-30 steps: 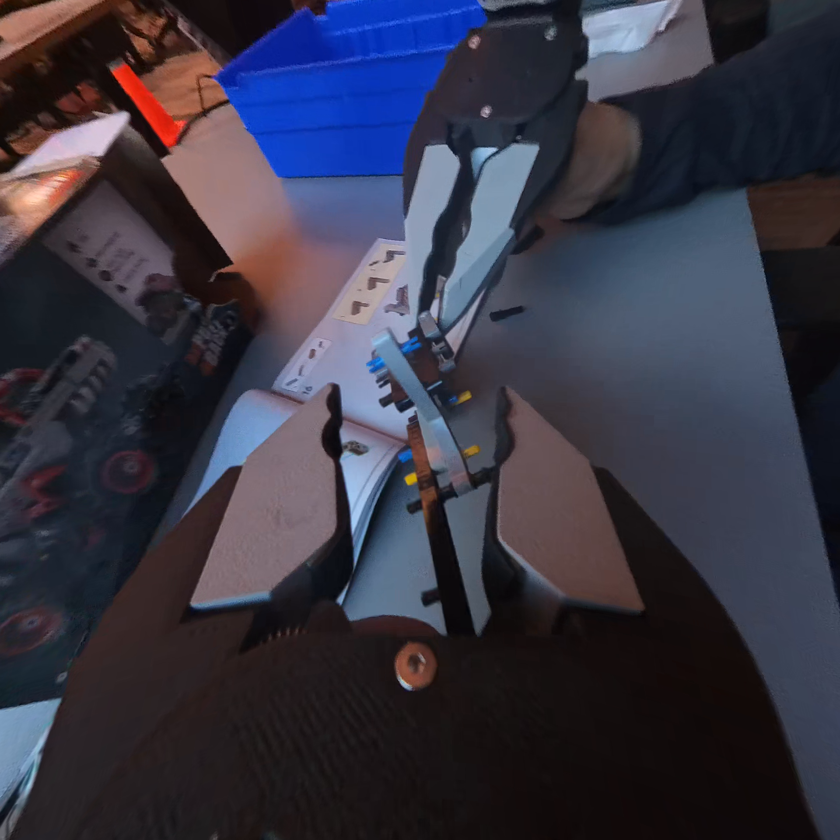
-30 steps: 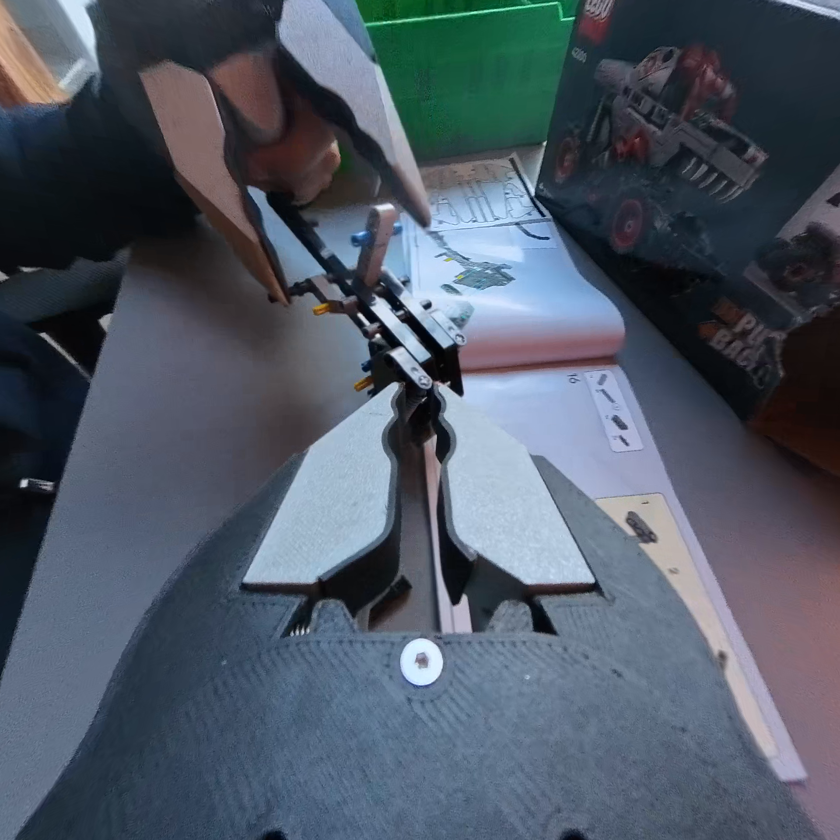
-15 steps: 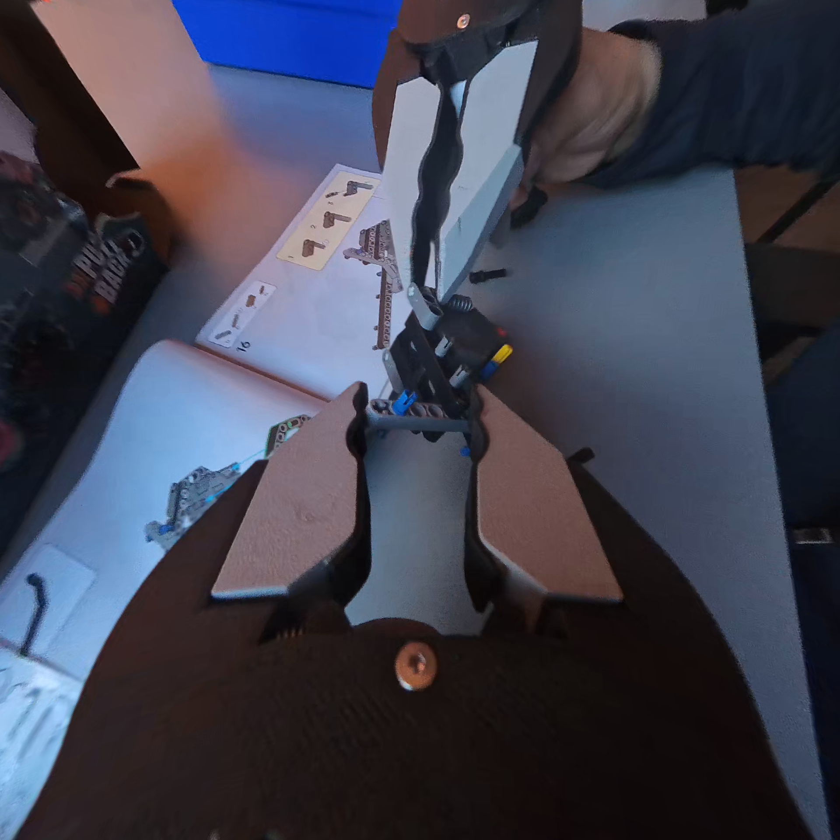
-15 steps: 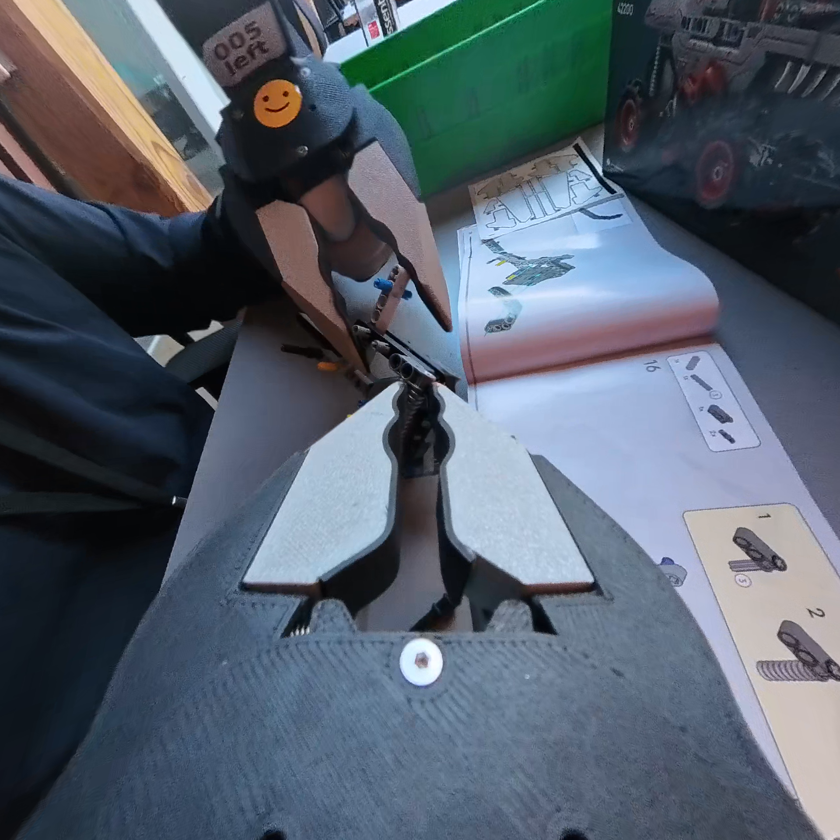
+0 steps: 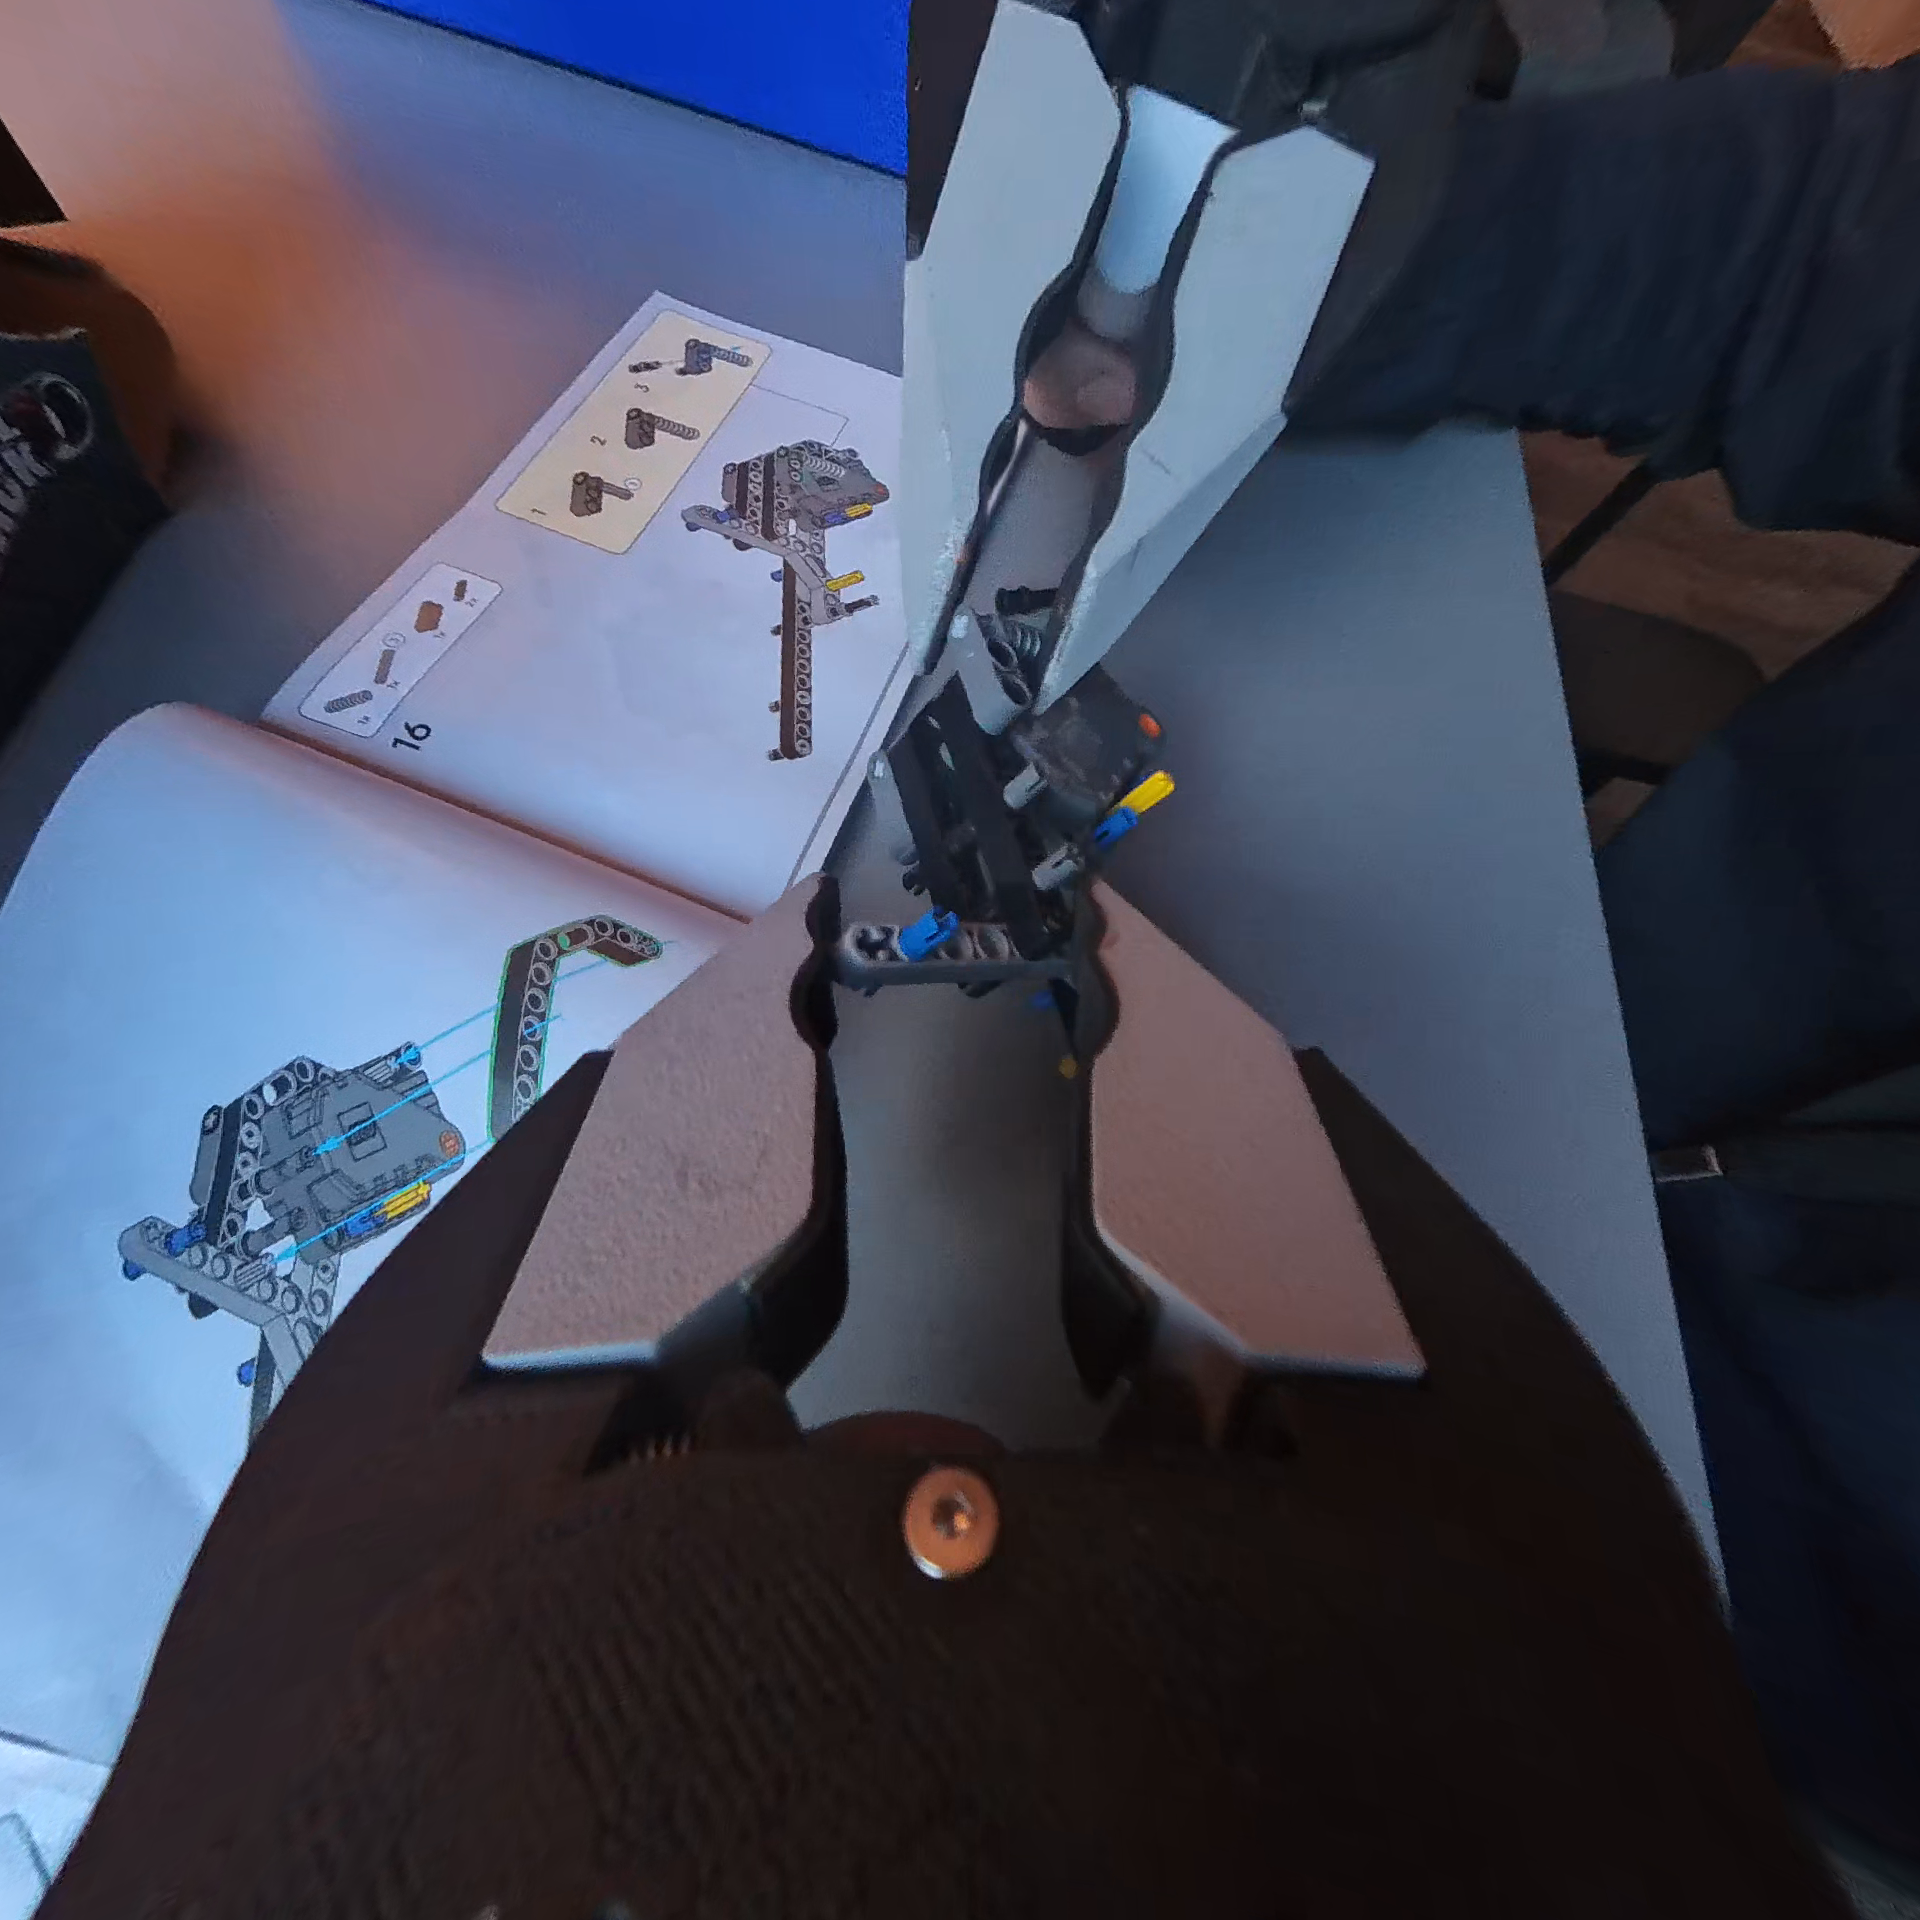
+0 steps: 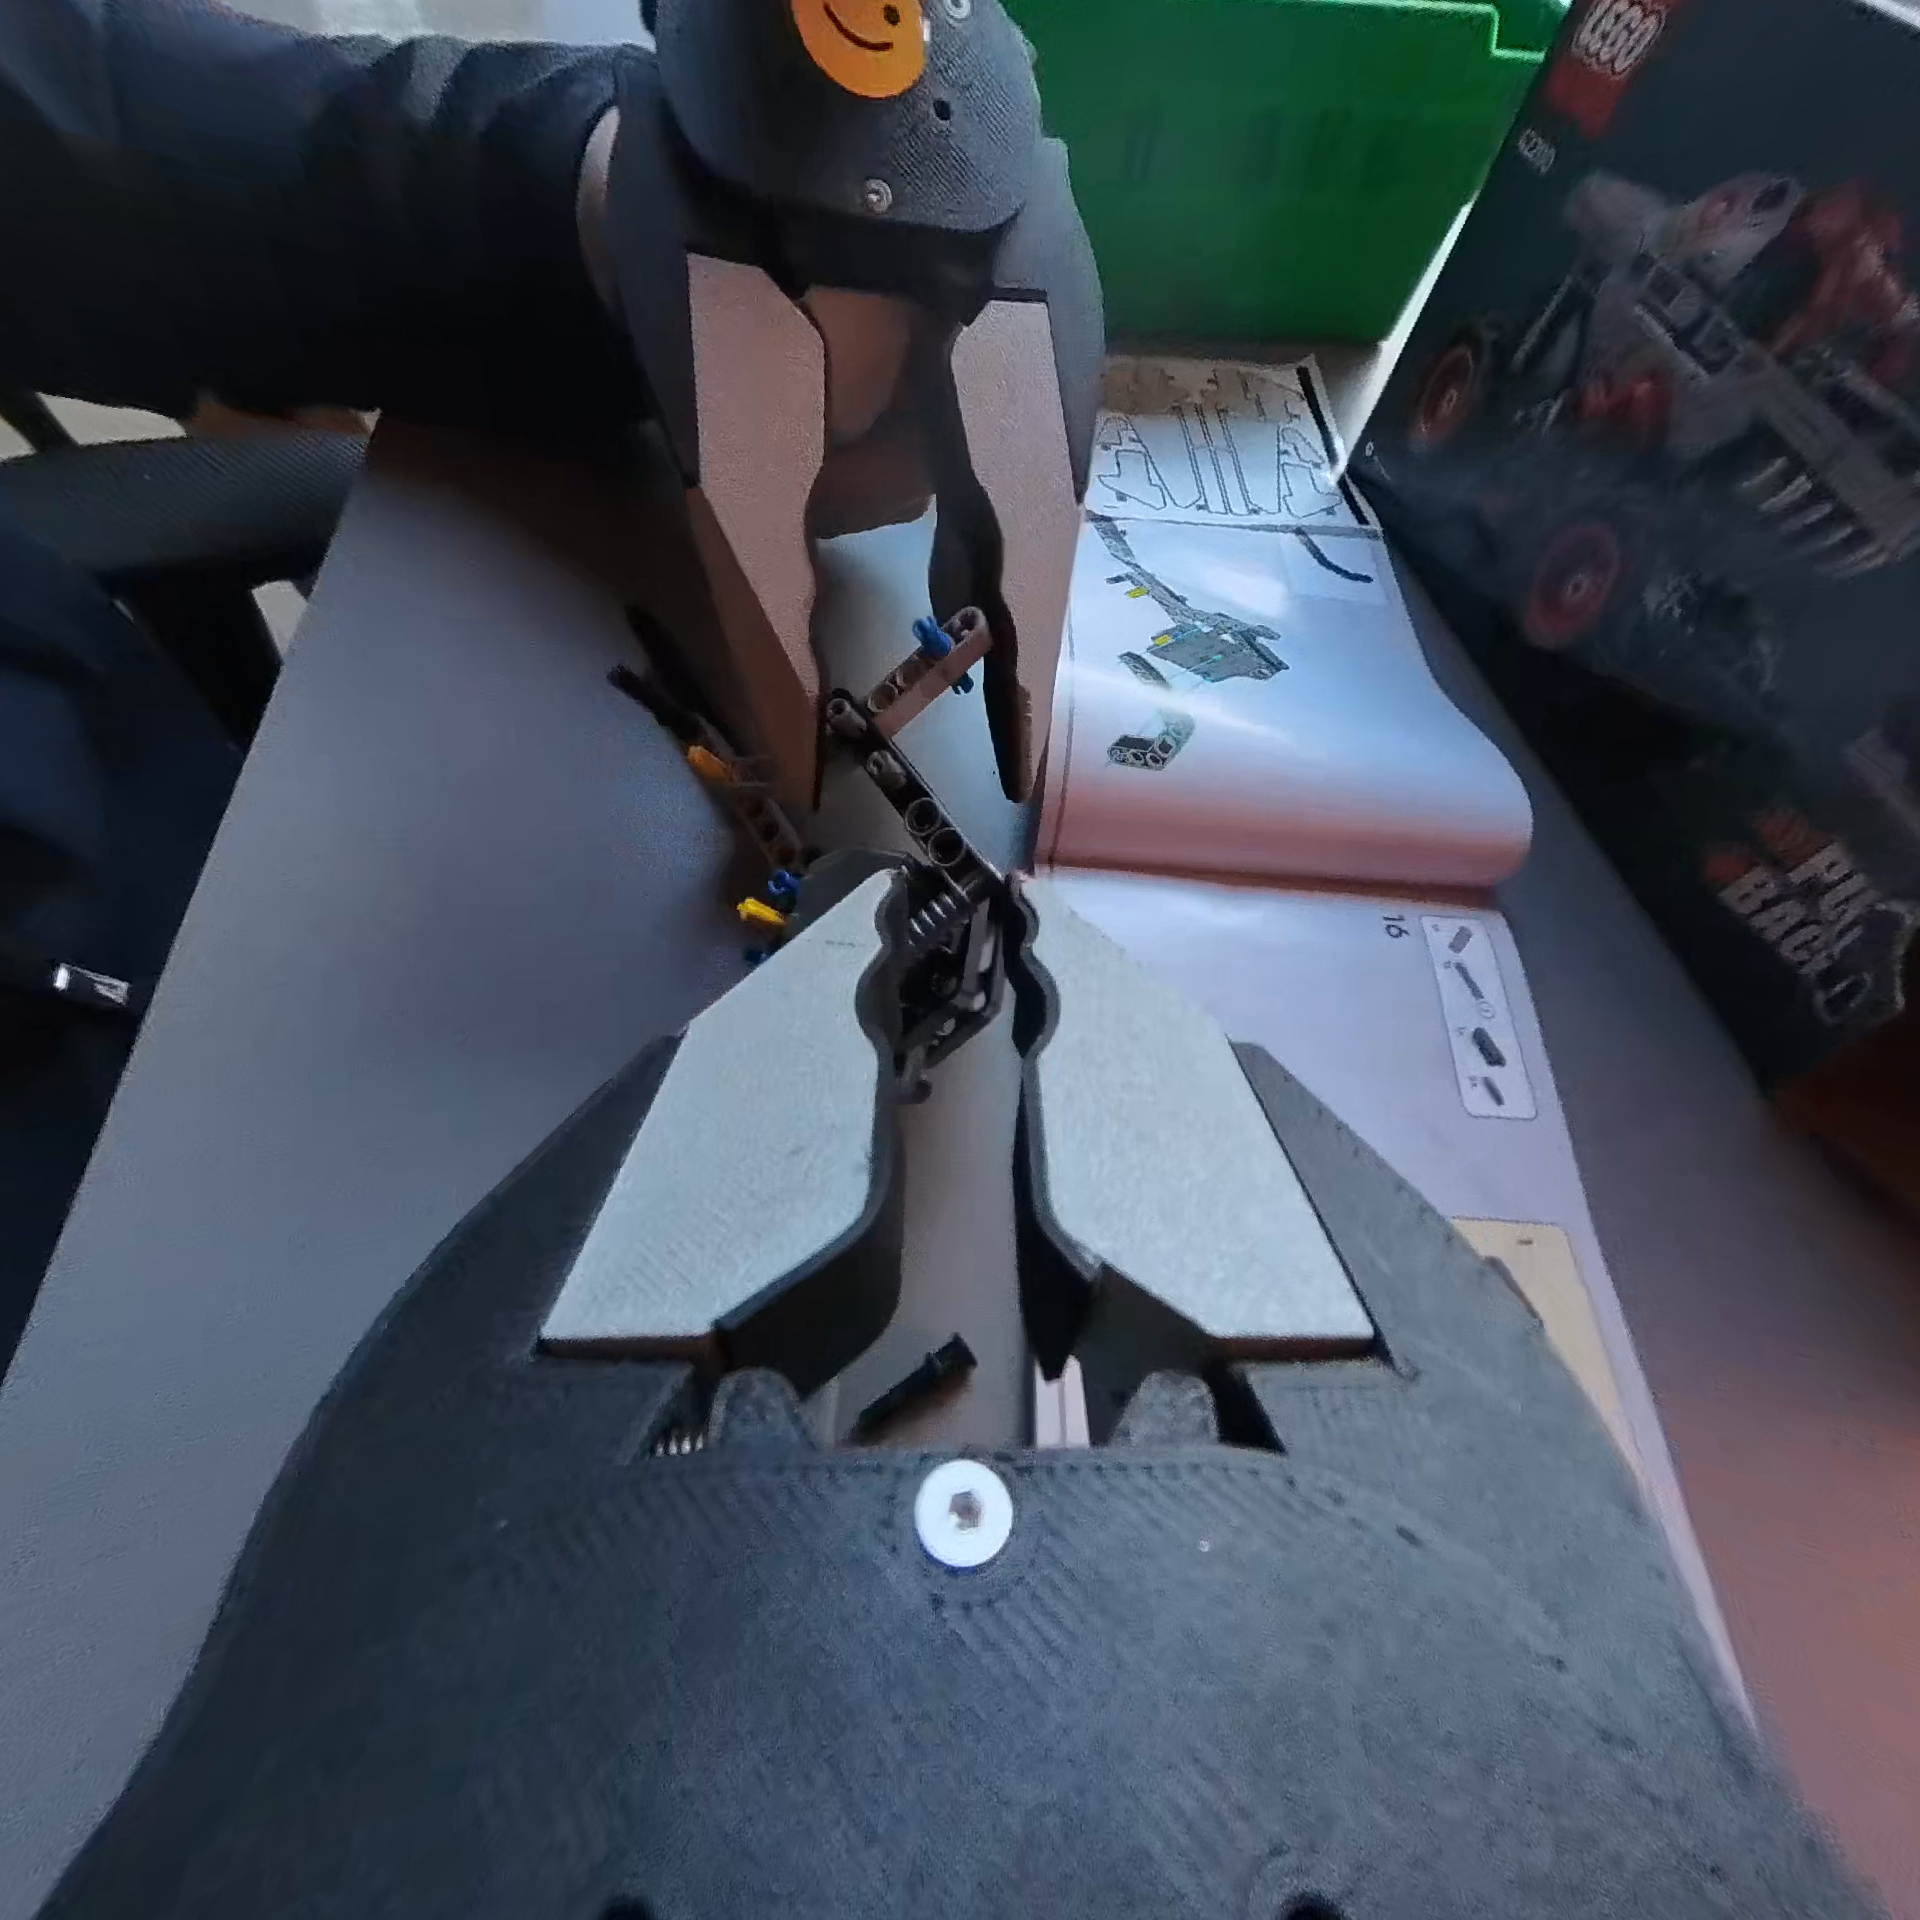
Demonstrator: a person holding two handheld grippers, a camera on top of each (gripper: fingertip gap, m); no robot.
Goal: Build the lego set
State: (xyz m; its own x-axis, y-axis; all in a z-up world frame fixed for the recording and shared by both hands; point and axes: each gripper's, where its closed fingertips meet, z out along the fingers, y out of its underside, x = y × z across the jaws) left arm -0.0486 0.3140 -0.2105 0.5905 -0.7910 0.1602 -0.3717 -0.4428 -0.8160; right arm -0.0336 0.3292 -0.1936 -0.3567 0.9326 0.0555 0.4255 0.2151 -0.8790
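Between the two grippers, just above the grey table (image 5: 1351, 935) beside the open manual (image 5: 582, 665), sits the lego assembly (image 5: 997, 821). The right gripper (image 6: 956, 935) has its jaws pinched on the black end with the spring. The left gripper (image 5: 951, 961) stands with its jaws parted around the grey beam (image 5: 935, 948) at the near end; whether its fingers (image 5: 717, 1132) actually press the beam I cannot tell.

The likely trouble, I judge, is the thin beam twisting or a pin popping loose if the two ends are pushed out of line, since the right grip holds only a narrow tip. A loose black pin (image 6: 920, 1380) on the table could also be knocked away.

In the right wrist view the assembly's long axis runs near to far, leaning left, and its grey beam branches off to the far right.
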